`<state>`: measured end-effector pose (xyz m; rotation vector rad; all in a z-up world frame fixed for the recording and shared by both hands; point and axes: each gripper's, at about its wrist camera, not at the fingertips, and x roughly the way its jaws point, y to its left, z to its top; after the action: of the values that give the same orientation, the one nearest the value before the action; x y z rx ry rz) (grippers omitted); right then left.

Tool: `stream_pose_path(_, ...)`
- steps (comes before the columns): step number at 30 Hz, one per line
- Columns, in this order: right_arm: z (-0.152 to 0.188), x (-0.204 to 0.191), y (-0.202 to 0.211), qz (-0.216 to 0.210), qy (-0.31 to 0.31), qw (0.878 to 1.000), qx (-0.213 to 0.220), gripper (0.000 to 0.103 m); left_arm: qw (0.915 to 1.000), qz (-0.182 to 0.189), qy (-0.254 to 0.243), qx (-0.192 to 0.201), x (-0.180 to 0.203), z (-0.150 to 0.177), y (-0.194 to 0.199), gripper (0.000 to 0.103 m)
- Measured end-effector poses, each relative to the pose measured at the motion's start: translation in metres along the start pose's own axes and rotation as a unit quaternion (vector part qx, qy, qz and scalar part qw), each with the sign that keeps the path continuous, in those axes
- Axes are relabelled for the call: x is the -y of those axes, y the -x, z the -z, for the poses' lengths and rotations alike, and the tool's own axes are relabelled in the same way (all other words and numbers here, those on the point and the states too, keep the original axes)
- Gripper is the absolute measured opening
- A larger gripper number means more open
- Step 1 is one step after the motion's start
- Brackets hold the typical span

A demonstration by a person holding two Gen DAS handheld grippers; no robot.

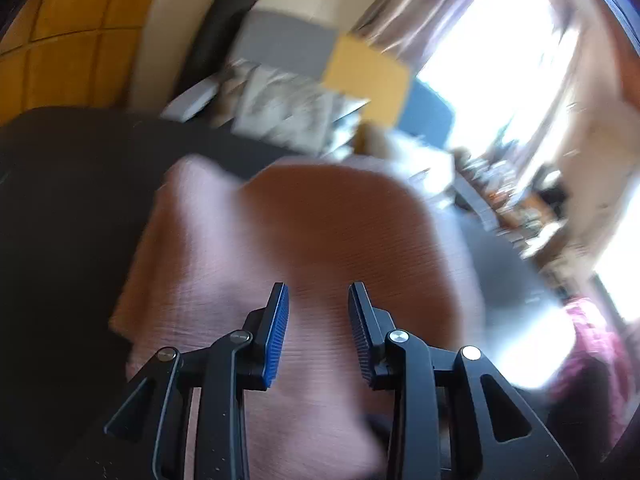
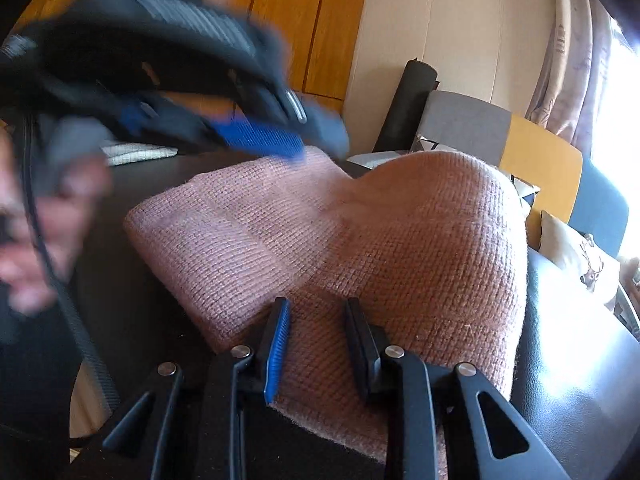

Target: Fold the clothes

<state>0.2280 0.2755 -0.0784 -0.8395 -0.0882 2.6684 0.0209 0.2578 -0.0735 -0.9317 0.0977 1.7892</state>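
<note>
The right gripper (image 2: 316, 344) is at the near edge of the dark table (image 2: 580, 360), its jaws partly spread astride the near hem of the pink knitted garment (image 2: 360, 240); whether the pads press the knit cannot be told. The left gripper (image 1: 318, 332) hovers with jaws parted and nothing between them above the garment, which lies folded across the table toward its far edge. Beyond the far edge stands a grey and yellow sofa (image 2: 540, 152).
</note>
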Motion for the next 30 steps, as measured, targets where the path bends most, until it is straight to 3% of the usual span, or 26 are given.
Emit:
stream_pose_path(2, 0.001, 0.004, 0.003, -0.006, -0.004, 1.0, 0.003, 0.029, 0.9999, -0.012, 0.003, 0.001, -0.013, 0.006, -0.007, 0.024)
stream_pose_path(5, -0.009, 0.01, 0.013, -0.021, 0.014, 1.0, -0.002, 0.029, 0.9986, -0.015, -0.039, 0.031, -0.016, 0.018, -0.001, 0.023)
stream_pose_path(7, -0.023, 0.022, 0.03, -0.031, -0.001, 0.999, 0.034, 0.029, 0.9976, -0.017, -0.053, 0.041, -0.014, 0.023, 0.002, 0.023)
stream_pose_path(10, -0.055, 0.055, 0.039, 0.006, -0.026, 0.997, 0.069, 0.029, 0.9984, -0.005, -0.036, 0.044, -0.024, 0.027, 0.008, 0.023)
stream_pose_path(12, -0.073, 0.078, 0.021, 0.028, -0.043, 0.998, 0.047, 0.029, 0.9986, 0.006, -0.026, 0.045, -0.028, 0.027, 0.009, 0.023)
stream_pose_path(15, -0.09, 0.11, -0.029, 0.009, -0.079, 0.997, -0.015, 0.029, 0.9986, 0.026, -0.004, 0.045, -0.036, 0.026, 0.01, 0.023)
stream_pose_path(19, -0.076, 0.121, -0.083, 0.036, -0.072, 0.993, -0.091, 0.029, 0.9971, 0.052, 0.032, 0.045, -0.049, 0.023, 0.002, 0.016)
stream_pose_path(23, -0.055, 0.133, -0.09, 0.044, -0.138, 0.987, -0.07, 0.029, 0.9921, 0.084, 0.082, 0.043, -0.066, 0.023, -0.004, 0.004)
stream_pose_path(28, -0.05, 0.132, -0.086, 0.04, -0.147, 0.987, -0.055, 0.029, 0.9873, 0.106, 0.108, 0.049, -0.073, 0.026, -0.006, 0.003)
stream_pose_path(30, -0.062, 0.135, -0.088, 0.019, -0.148, 0.986, -0.077, 0.029, 0.9873, 0.104, 0.106, 0.055, -0.072, 0.028, -0.005, 0.003)
